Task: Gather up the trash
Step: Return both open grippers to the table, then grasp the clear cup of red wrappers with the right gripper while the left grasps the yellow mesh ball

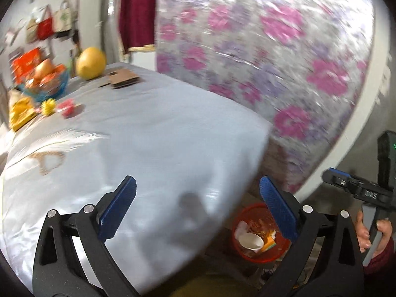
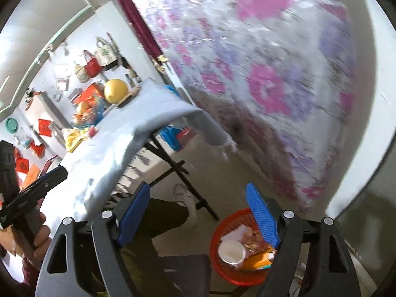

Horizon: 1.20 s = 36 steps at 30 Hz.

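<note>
Both tongs are spread with nothing between them: the left tongs [image 1: 198, 210] at lower centre over the worktop [image 1: 148, 123] edge, the right tongs [image 2: 200, 212] at lower centre above the floor. The red bin [image 2: 222, 267], lower right, already holds a paper cup [image 2: 231, 251] and wrappers. Judged from this, collection is partly done; cardboard [image 1: 122, 79] and small scraps [image 1: 66, 107] at upper left remain on the worktop.
</note>
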Each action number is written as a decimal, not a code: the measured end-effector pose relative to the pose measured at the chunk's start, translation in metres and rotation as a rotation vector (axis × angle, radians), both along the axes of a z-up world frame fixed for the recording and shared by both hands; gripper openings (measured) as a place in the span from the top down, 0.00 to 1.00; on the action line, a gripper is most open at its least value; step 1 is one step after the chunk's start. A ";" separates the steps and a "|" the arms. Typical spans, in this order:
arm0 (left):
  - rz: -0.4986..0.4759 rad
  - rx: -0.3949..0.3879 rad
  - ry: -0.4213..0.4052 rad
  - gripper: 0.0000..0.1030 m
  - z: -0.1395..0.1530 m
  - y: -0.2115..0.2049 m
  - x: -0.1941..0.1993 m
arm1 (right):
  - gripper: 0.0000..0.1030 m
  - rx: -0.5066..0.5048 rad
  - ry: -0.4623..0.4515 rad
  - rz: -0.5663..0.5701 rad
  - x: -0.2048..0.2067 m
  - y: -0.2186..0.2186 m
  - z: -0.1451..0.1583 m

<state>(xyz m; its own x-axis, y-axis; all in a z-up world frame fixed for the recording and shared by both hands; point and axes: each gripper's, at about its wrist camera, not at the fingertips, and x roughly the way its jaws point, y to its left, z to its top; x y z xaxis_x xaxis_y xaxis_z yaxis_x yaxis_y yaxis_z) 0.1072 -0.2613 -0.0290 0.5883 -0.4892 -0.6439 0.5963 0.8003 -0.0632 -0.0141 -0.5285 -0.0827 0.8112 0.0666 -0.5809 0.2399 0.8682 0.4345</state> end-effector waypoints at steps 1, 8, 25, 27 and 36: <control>0.020 -0.008 0.001 0.07 0.001 0.009 0.004 | 0.22 -0.004 -0.010 0.016 0.004 0.006 0.006; 0.183 -0.040 -0.001 0.07 0.012 0.085 0.043 | 0.19 -0.024 -0.054 0.142 0.048 0.057 0.038; 0.552 0.004 0.107 0.07 0.004 0.205 0.291 | 0.17 -0.095 -0.031 0.395 0.211 0.176 0.071; 0.567 -0.006 0.109 0.07 0.000 0.204 0.314 | 0.17 -0.105 -0.022 0.397 0.219 0.181 0.072; 0.580 -0.079 0.237 0.07 -0.024 0.209 0.384 | 0.17 -0.179 0.014 0.433 0.277 0.225 0.079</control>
